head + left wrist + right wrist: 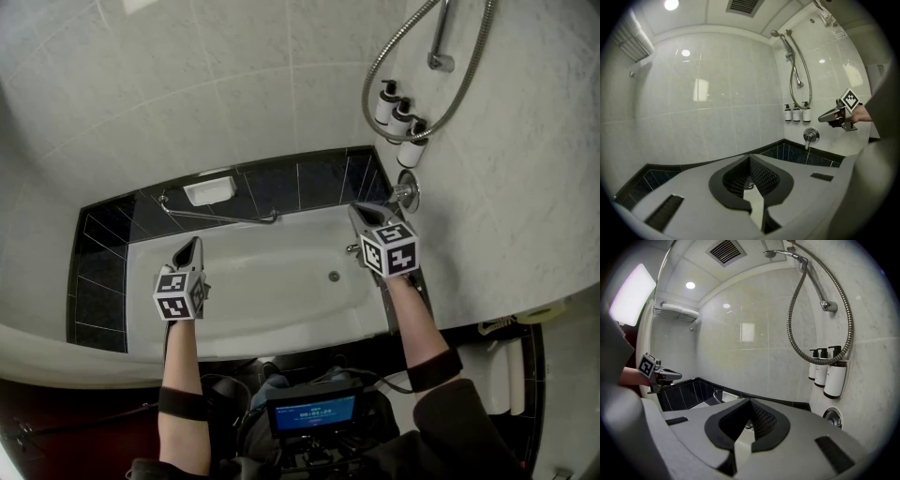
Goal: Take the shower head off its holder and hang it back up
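Note:
The chrome shower head (771, 253) hangs in its holder (802, 261) at the top of the wall rail, high above both grippers; the left gripper view shows the shower head (776, 33) too. Its metal hose (469, 84) loops down the right wall. My left gripper (192, 246) (750, 159) is over the bathtub's left half, shut and empty. Near the right wall, just above the tap (405, 192), my right gripper (359, 214) (751, 400) is shut with nothing in it. Each gripper also shows in the other's view: right gripper (829, 115), left gripper (670, 375).
A white bathtub (281, 336) with a dark tiled surround lies below. Three dispenser bottles (398, 117) hang on the right wall inside the hose loop. A grab bar (216, 217) and a soap dish (209, 192) line the far side. A towel shelf (675, 311) is high up.

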Tool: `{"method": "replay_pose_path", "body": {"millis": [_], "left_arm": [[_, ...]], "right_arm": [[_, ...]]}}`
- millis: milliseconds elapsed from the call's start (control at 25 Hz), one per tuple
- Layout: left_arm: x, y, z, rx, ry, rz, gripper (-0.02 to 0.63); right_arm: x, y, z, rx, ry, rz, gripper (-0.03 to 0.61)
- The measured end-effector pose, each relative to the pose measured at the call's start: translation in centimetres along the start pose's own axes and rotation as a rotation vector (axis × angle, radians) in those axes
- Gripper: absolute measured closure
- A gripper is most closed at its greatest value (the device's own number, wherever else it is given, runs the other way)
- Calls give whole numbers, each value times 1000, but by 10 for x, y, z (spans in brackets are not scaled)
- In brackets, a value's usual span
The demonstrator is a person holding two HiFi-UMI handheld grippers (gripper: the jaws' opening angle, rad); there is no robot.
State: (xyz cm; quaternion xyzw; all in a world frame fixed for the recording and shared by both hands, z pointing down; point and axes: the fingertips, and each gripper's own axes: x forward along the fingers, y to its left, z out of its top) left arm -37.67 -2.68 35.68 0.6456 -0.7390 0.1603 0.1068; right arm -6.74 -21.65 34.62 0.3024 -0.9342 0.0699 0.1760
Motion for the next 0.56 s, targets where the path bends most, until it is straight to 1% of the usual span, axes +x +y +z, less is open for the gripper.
{"method": "replay_pose_path", "body": {"millis": [560], "left_arm": [[-5,-5,-8,1,8,-2,607]], "right_arm": [[3,3,-6,4,11,11,561]]}}
